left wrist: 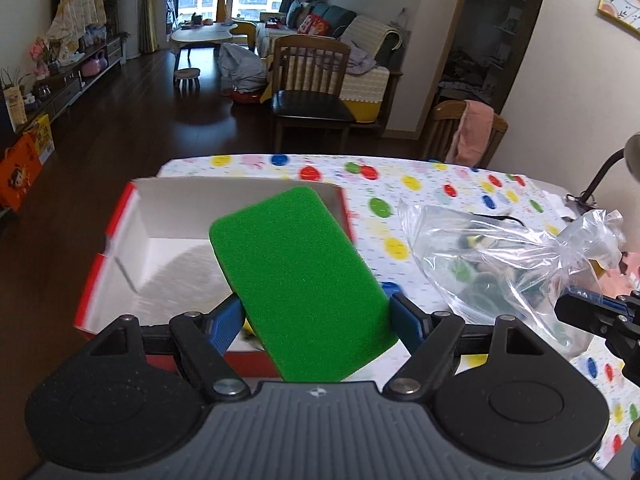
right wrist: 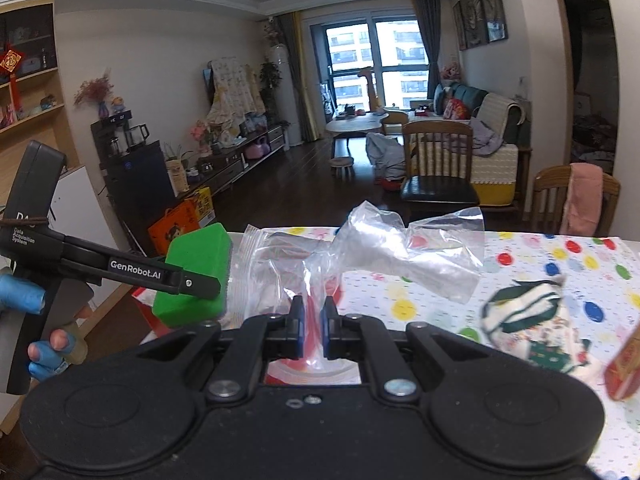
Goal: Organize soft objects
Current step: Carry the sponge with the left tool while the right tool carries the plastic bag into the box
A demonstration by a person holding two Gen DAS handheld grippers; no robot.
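Note:
My left gripper [left wrist: 316, 312] is shut on a green sponge [left wrist: 300, 280], which sticks forward and up over an open red box with a white inside [left wrist: 160, 248]. From the right wrist view the same green sponge [right wrist: 192, 264] shows at the left, pinched in the left gripper [right wrist: 208, 280] held by a hand in blue finger covers. My right gripper [right wrist: 313, 320] is shut on a clear plastic bag [right wrist: 360, 252], which hangs crumpled above the table. In the left wrist view that clear bag [left wrist: 492, 256] hangs at the right, with the right gripper's tip [left wrist: 576, 312] at its edge.
The table wears a white cloth with coloured dots [left wrist: 400, 188]. A folded green-and-white cloth [right wrist: 528, 320] lies at the right, a red packet [right wrist: 624, 364] beside it. Wooden chairs [left wrist: 312, 88] stand beyond the far edge, one draped with a pink towel [left wrist: 472, 132]. A black lamp arm [left wrist: 604, 176] rises at the right.

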